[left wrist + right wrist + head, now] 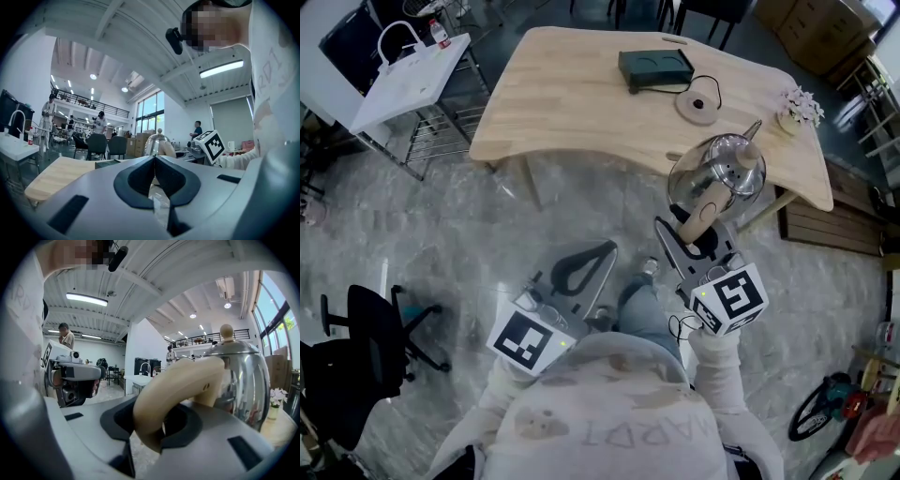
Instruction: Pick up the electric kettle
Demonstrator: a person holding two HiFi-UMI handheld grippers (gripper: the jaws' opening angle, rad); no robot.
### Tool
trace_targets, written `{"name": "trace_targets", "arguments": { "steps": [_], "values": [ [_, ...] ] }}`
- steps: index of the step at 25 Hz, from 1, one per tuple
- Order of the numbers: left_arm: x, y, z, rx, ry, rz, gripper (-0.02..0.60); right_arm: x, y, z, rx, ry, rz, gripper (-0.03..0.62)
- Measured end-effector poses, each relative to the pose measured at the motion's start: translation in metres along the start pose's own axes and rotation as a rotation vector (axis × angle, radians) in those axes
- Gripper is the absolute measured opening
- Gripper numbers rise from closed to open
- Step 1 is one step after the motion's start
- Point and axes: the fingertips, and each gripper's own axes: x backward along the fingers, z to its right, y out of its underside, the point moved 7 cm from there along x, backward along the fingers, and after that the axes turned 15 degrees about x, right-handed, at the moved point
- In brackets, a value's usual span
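Electric kettle (722,169) clamped in level right gripper (689,234), left gripper (607,249) level, jaws together

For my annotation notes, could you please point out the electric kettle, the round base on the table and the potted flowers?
electric kettle (724,169), head view, on its shiny steel body.
round base (697,105), head view, on its flat top.
potted flowers (800,104), head view, on the blossoms.

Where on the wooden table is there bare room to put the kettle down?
Bare: the left half of the table, from its left edge to the black box, and the front strip before that box. Crowded: the right end, with round base, flower pot and the held kettle.
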Motion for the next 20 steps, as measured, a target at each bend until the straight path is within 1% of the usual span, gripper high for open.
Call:
{"name": "trace_targets", "arguments": {
  "steps": [9, 15, 18, 20],
  "values": [
    [0.0, 0.001, 0.017, 0.006, 0.044, -0.005, 0.012, 0.025, -0.019, -0.02, 0.009, -0.007, 0.032, 0.118],
    [-0.007, 0.005, 0.029, 0.014, 0.058, -0.012, 0.012, 0.043, -0.02, -0.026, 0.008, -0.017, 0.032, 0.118],
    [-0.015, 0.009, 0.043, 0.015, 0.064, -0.017, 0.012, 0.058, -0.017, -0.025, 0.005, -0.024, 0.03, 0.118],
    [-0.021, 0.013, 0.059, 0.012, 0.067, -0.024, 0.012, 0.074, -0.015, -0.025, 0.003, -0.029, 0.031, 0.118]
  ]
}}
